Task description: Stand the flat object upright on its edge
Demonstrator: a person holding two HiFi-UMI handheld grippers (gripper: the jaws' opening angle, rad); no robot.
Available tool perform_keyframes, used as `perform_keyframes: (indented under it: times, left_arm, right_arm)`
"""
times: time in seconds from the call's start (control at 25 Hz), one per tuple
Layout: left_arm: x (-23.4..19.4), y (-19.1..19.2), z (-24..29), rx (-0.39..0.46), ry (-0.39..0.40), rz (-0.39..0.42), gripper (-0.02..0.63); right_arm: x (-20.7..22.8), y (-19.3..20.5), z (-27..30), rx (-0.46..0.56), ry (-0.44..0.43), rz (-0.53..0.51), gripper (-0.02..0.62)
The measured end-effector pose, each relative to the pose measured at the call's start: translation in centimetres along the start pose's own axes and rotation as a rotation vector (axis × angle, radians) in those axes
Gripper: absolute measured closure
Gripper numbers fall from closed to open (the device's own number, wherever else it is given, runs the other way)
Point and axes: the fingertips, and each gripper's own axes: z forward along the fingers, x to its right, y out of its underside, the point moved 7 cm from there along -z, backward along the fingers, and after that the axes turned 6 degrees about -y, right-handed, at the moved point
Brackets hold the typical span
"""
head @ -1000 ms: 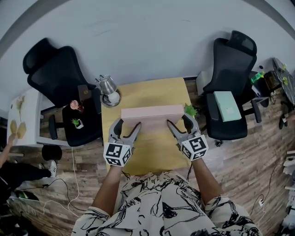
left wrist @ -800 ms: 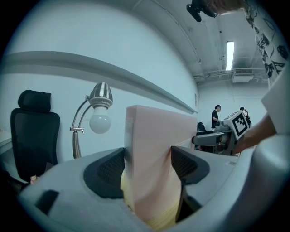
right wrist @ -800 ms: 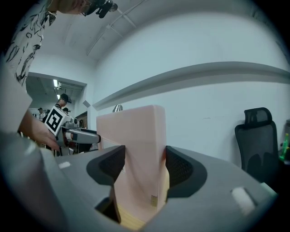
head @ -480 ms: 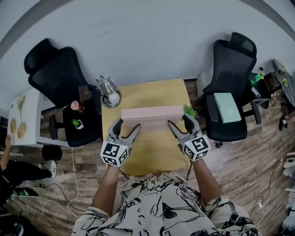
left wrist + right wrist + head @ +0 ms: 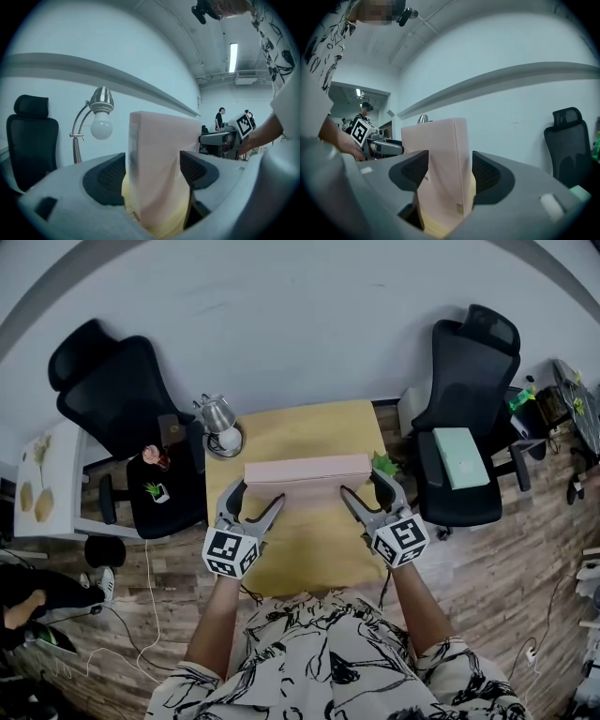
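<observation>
The box (image 5: 307,468) stands on edge, long axis crosswise on the table (image 5: 309,554), one end inside the left gripper (image 5: 255,493), jaws opening, the other inside the right gripper (image 5: 364,484), jaws just clear.

Two black chairs (image 5: 111,390) flank a wooden table (image 5: 309,432).

White short-sleeved shirt (image 5: 330,654) with black scribble print.

Office: swivel chairs (image 5: 469,381), desk lamp (image 5: 217,413)
</observation>
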Motion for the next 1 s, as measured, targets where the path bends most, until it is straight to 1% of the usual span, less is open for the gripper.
perform_keyframes:
  times: [0.28, 0.4, 0.6, 0.72, 0.88, 1.0]
  left_arm:
    - [0.2, 0.0, -0.3, 0.001, 0.004, -0.003, 0.227]
    - [0.1, -0.2, -0.5, 0.009, 0.004, -0.006, 0.227]
    - [-0.3, -0.2, -1.1, 0.009, 0.013, -0.033, 0.227]
    - [-0.4, -0.4, -1.8, 0.018, 0.004, -0.028, 0.229]
    - [-0.5, -0.7, -2.8, 0.027, 0.004, -0.033, 0.246]
    - [-0.9, -1.3, -3.8, 0.049, -0.042, -0.029, 0.271]
  right_arm:
    - [-0.3, -0.3, -0.3, 0.005, -0.008, -0.017, 0.281]
    - [-0.3, -0.7, -0.4, 0.022, -0.005, -0.012, 0.273]
    - [-0.2, -1.0, -1.4, 0.04, 0.019, 0.016, 0.273]
    - [-0.4, -1.2, -2.5, 0.035, 0.042, -0.005, 0.273]
    - [-0.5, -2.1, -3.9, 0.045, 0.047, -0.017, 0.285]
    - [-0.5, -2.8, -4.8, 0.037, 0.063, -0.021, 0.334]
